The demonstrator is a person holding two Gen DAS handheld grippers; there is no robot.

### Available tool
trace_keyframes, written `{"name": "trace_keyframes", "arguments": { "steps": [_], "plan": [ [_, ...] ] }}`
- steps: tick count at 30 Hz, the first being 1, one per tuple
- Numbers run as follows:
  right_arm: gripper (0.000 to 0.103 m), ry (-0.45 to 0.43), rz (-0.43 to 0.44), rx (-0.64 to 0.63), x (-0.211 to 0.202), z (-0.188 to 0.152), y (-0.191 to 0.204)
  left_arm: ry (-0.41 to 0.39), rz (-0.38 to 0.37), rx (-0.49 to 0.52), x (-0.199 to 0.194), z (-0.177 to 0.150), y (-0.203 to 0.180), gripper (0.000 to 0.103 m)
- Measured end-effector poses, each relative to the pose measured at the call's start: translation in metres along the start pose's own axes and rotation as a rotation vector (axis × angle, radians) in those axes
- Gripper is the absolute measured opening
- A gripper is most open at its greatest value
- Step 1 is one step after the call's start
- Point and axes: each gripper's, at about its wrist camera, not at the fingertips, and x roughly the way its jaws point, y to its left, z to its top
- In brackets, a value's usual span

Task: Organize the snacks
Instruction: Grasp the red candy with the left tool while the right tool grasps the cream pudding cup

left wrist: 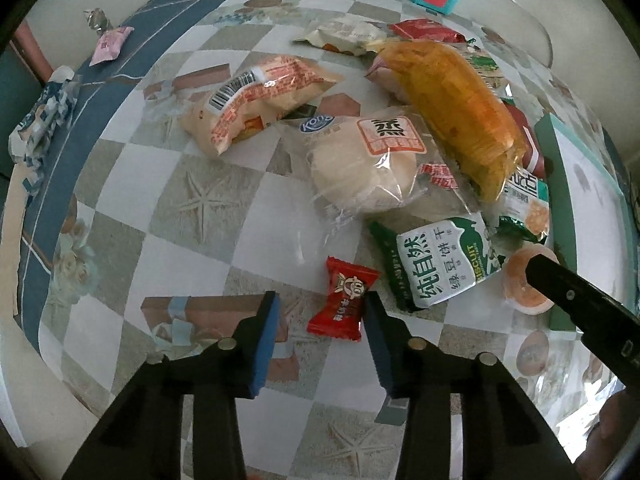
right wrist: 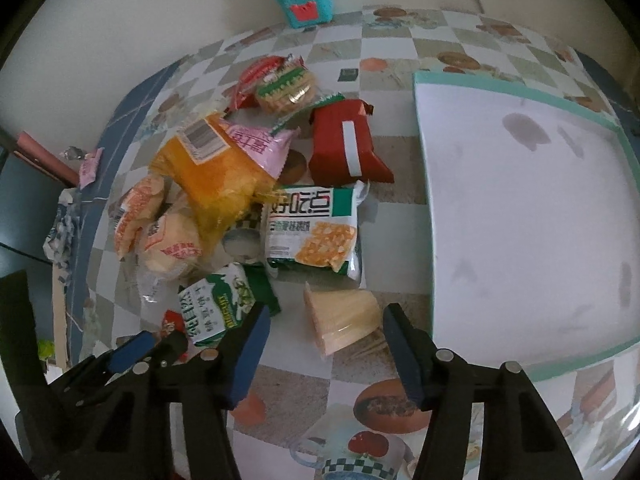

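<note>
While the snacks lie heaped mid-frame beside the tray (right wrist: pixel 520 220) at right, we bracket the red candy (left wrist: pixel 343 304) with our left gripper (left wrist: pixel 322 312), and the jelly cup (right wrist: pixel 340 320) with our right gripper (right wrist: pixel 324 332), both half-narrowed, neither visibly pinching.

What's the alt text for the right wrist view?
The right gripper points down with a pale orange jelly cup lying on its side between its blue pads, not visibly clamped. A heap of wrapped snacks lies behind on the checkered tablecloth, a white teal-rimmed tray to the right.
</note>
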Motion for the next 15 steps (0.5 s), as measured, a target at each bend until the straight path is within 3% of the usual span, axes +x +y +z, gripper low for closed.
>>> {"name": "trace_keyframes", "arguments": {
  "steps": [15],
  "plan": [
    [0.043, 0.052, -0.019, -0.004, 0.019, -0.002, -0.005, -0.015, 0.006, -0.031, 0.002, 0.002, 0.008, 0.03]
  ]
}}
